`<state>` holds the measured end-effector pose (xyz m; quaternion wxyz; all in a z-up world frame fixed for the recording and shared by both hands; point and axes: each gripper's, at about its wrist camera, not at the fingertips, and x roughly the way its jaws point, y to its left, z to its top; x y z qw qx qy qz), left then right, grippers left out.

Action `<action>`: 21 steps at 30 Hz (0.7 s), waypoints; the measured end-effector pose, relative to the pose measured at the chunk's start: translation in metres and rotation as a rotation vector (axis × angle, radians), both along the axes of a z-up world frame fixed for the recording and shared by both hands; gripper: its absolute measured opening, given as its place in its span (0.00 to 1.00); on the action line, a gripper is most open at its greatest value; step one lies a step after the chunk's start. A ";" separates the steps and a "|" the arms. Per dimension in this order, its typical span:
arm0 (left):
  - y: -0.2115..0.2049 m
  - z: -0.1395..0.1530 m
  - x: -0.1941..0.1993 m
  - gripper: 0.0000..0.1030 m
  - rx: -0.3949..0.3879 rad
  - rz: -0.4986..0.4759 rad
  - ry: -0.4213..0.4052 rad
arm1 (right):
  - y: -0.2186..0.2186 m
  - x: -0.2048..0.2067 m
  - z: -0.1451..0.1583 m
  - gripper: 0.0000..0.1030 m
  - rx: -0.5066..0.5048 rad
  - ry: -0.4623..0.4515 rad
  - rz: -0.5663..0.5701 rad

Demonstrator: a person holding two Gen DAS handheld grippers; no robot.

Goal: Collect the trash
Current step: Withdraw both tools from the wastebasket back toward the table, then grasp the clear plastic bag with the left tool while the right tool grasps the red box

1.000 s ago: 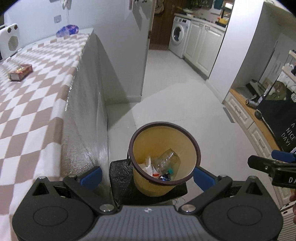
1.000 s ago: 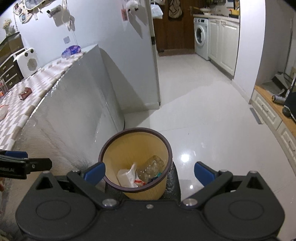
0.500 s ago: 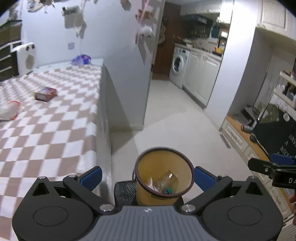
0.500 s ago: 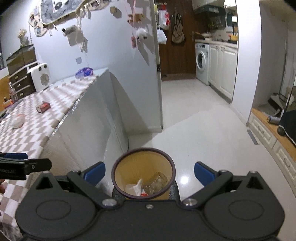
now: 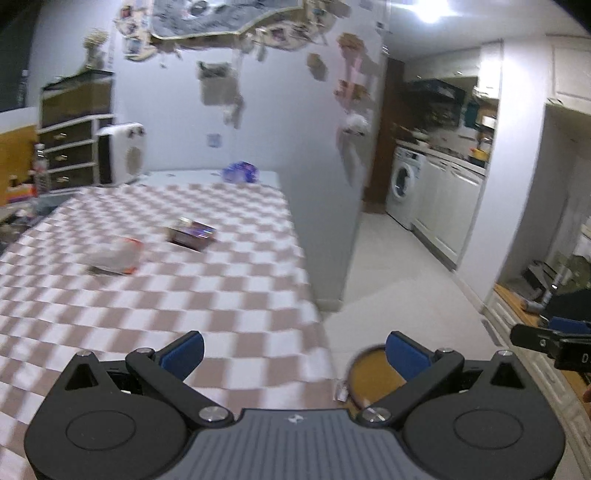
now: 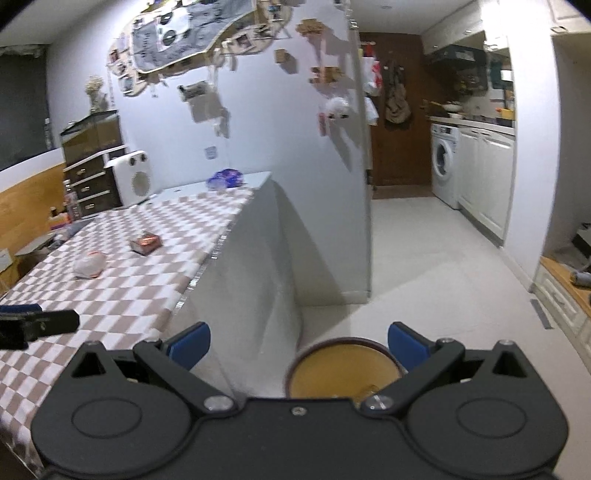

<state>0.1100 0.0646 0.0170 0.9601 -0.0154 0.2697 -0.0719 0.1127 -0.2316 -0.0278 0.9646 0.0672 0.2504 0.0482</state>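
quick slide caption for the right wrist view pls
Open right claw above the yellow bin, facing a checkered table with a red box and crumpled wrapper left.

Legible markings are scarce. In the left wrist view, the black right claw (image 5: 550, 341) at the frame's right edge carries a white character, apparently "D", cut off. All other print is blurred or too small.

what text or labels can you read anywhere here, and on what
"D": white letter on the right hand-held gripper, cut off at the left wrist view's edge.
Red box on the checkered tablecloth: print too blurred to read.
Wall collage: too small to read.
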 end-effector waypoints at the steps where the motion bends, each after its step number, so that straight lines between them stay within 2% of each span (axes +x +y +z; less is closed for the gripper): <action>1: 0.010 0.002 0.002 1.00 0.008 0.012 -0.007 | 0.006 0.003 0.001 1.00 0.000 -0.003 0.009; 10: 0.096 0.013 0.033 1.00 0.068 0.122 -0.047 | 0.064 0.036 0.008 1.00 0.011 -0.013 0.093; 16: 0.148 0.005 0.086 1.00 0.090 0.194 -0.048 | 0.095 0.058 0.012 1.00 0.062 -0.038 0.128; 19: 0.167 -0.002 0.118 1.00 0.102 0.241 -0.052 | 0.114 0.069 0.014 1.00 0.039 -0.043 0.148; 21: 0.180 -0.008 0.137 1.00 0.079 0.267 -0.062 | 0.124 0.076 0.017 1.00 0.018 -0.046 0.158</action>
